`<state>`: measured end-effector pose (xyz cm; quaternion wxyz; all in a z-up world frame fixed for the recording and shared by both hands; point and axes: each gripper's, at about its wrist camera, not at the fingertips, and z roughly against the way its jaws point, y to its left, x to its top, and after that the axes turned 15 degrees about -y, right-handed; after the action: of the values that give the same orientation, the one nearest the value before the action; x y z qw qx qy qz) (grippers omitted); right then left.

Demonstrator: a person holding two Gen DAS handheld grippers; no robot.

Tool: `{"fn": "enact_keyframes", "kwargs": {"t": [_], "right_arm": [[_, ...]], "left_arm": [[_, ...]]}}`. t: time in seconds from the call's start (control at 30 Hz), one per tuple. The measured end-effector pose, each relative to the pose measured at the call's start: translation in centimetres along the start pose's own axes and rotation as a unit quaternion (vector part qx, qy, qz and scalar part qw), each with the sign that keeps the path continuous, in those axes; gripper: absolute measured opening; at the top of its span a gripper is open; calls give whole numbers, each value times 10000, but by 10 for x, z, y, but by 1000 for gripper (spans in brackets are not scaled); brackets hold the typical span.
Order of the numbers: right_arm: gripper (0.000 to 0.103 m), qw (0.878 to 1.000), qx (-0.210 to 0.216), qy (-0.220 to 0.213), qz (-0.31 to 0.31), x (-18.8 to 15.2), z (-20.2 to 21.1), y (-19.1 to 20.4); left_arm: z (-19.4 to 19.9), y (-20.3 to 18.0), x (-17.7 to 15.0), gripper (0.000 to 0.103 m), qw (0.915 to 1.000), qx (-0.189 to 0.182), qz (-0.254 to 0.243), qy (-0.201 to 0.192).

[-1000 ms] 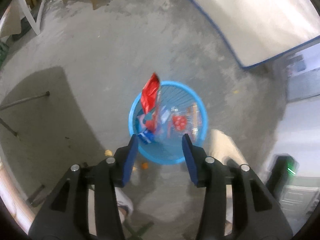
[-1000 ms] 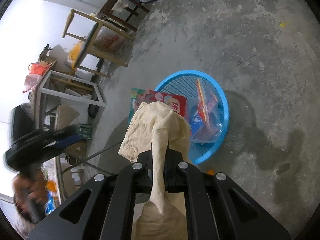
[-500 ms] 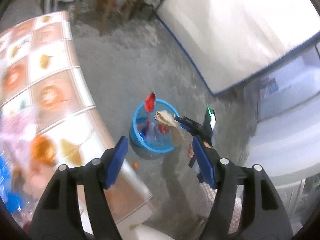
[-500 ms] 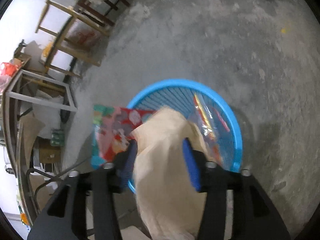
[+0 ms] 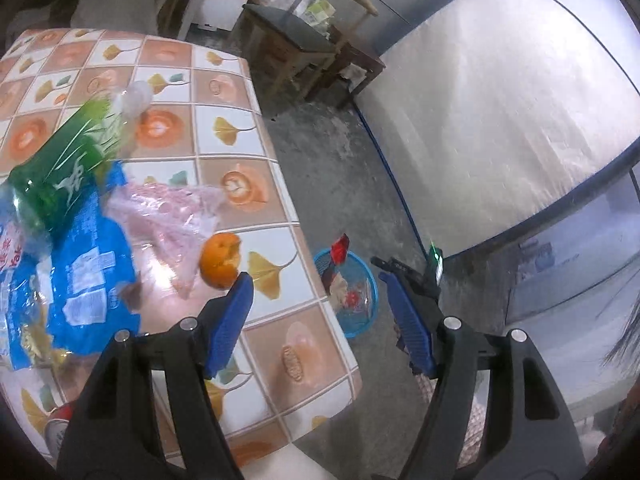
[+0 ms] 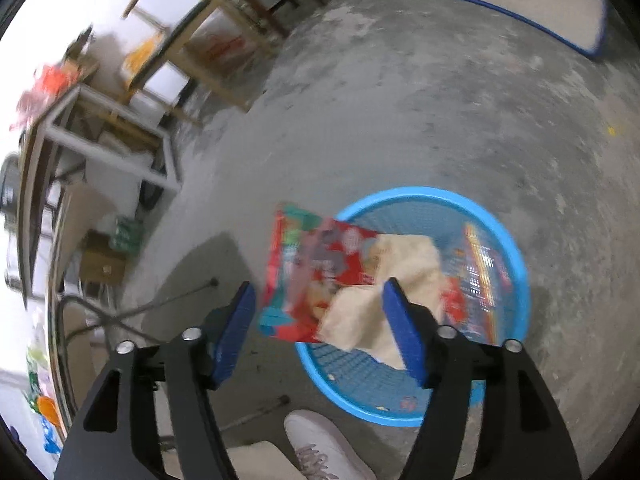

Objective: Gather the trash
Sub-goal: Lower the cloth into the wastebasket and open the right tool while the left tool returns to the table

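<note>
A blue mesh basket (image 6: 508, 248) stands on the concrete floor and holds wrappers. A beige crumpled cloth (image 6: 404, 264) lies in it, loose from my right gripper (image 6: 320, 292), whose jaws are opening above it with no pad on it. A red snack bag (image 6: 316, 272) leans over the basket's left rim. My left gripper (image 5: 318, 288) is open over the corner of the patterned table (image 5: 224, 140), empty. On that table lie an orange peel (image 5: 220, 258), a pink plastic bag (image 5: 168, 212), a blue packet (image 5: 88, 264) and a green packet (image 5: 68, 164). From there the basket (image 5: 360, 316) and the right gripper (image 5: 404, 270) show small below.
A white mattress with blue trim (image 5: 500, 100) leans at the right. Wooden chairs (image 5: 304, 40) stand behind the table. A white frame (image 6: 120, 136) and wooden frames (image 6: 224, 24) stand at the left of the floor. A white shoe (image 6: 320, 448) is just before the basket.
My right gripper let go of the beige cloth, which fell into the basket. My left gripper rose and swung away from the basket to the table corner, opening a little wider.
</note>
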<state>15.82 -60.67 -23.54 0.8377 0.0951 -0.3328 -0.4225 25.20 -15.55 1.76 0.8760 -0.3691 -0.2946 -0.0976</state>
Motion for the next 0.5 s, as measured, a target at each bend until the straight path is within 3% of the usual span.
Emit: {"fn": "enact_keyframes", "kwargs": {"t": [0.07,0.27,0.3,0.37,0.43,0.5], "right_arm": [[71,9996,-10,201,217,3,-16,18],[67,9917,-701,865,642,7,-81,51],[61,9897,-845,934,679,6,-90,52],[30,9867,-1085,1019,659,3,-98,50],[12,9886,-1043,1004,404,2,-96,43],[9,9897,-1072,877,360,3,-87,33]], "left_arm": [[1,8,-2,66,9999,0,99,13],[-1,26,-3,66,9996,12,263,61],[-1,28,-3,66,9996,39,288,62],[1,33,-2,66,9994,80,332,44],[3,38,-2,66,9993,119,362,14],[4,42,-1,66,9990,107,432,-13]]}}
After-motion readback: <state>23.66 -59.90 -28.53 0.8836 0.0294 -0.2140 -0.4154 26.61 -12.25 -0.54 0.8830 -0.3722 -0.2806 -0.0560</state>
